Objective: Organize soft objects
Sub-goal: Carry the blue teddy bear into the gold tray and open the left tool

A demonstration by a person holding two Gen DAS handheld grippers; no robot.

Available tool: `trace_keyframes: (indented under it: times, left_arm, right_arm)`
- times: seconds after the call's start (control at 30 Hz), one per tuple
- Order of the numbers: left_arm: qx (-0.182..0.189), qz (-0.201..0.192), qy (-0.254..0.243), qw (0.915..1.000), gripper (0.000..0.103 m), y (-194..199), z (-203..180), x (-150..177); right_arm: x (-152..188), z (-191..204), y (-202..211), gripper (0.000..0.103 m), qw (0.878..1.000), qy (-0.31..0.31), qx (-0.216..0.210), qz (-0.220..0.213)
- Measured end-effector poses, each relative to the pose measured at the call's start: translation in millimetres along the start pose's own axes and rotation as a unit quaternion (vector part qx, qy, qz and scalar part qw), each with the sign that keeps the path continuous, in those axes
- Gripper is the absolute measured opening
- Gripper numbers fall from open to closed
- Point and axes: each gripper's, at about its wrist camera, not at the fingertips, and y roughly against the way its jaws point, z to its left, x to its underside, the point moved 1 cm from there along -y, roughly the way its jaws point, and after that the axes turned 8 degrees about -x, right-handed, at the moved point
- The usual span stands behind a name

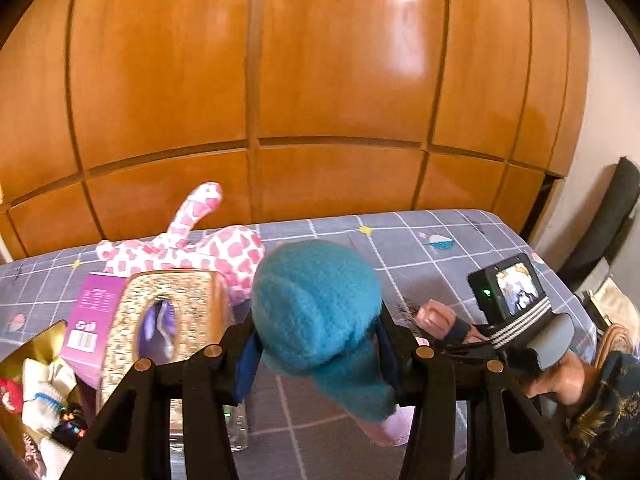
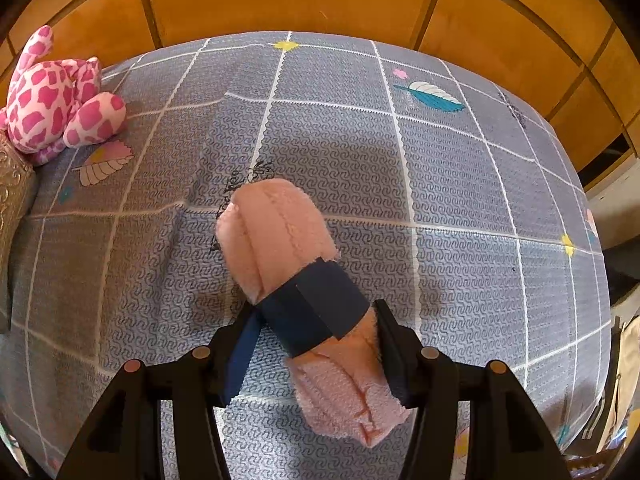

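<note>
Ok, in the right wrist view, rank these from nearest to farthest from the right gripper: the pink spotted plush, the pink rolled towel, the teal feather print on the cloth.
1. Pink rolled towel: between the right gripper fingers, banded with dark tape.
2. Teal feather print: up and right on the cloth, far side.
3. Pink spotted plush: far left corner, by the wooden panels.
</note>
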Motion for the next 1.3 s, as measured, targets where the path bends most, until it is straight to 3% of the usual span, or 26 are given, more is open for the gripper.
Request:
trace_keyframes:
  times: [0.37,0.7,0.9,1.17,1.3]
  left_arm:
    - [-0.04,-0.012,0.054,0.9977,0.051,7,41,-11]
    - [-0.093,-0.032,0.113,0.9887,0.051,28,100,-6]
    - [-0.119,-0.025,0.14,0.9827,0.051,37,133,7]
    - [-0.162,-0.007,0.181,0.97,0.051,51,185,43]
    - [-0.199,0.008,0.218,0.9555,0.051,61,228,70]
  right_arm:
    - [6,9,3,0.056,1.0,0.019,0.016,-0.006]
    - [7,11,4,0.056,1.0,0.021,0.015,-0.004]
    - [5,7,1,0.056,1.0,0.024,0.017,-0.006]
    - [10,18,2,0.055,0.998,0.05,0.036,-0.017]
    - [12,22,4,0.054,0.997,0.057,0.04,-0.02]
